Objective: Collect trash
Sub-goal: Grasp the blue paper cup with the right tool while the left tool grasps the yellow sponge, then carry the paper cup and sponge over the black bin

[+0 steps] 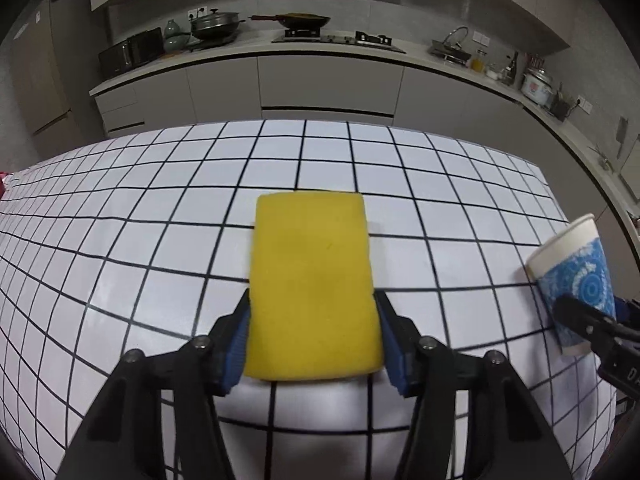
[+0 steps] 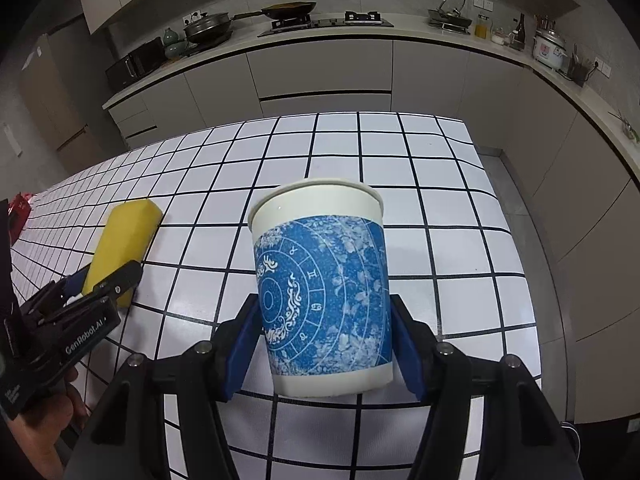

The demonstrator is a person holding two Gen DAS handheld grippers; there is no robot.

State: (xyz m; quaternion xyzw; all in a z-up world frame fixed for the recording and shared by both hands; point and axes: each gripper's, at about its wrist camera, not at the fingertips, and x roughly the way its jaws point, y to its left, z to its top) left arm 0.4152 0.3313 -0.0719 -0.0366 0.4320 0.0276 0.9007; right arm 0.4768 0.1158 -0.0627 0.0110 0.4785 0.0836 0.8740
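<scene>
Tiled table [image 2: 440, 216]: blue-patterned white paper cup [image 2: 324, 296], yellow sponge [image 1: 312, 284].

We see a plain yellow sponge [image 1: 312, 284], a white paper cup [image 2: 320, 292] banded in blue with pale floral and zodiac-wheel patterning, black tongs [image 2: 320, 344] with blue pads [image 2: 240, 344], and a white tabletop [image 1: 400, 160] gridded black.

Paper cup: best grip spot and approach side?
Grip the paper cup across its lower wall, from the base end along its axis, as the right gripper does. The wall tapers toward the base, so it fits the jaw span there; the rolled rim is wider. Squeeze lightly, since thin paper likely crushes.
</scene>
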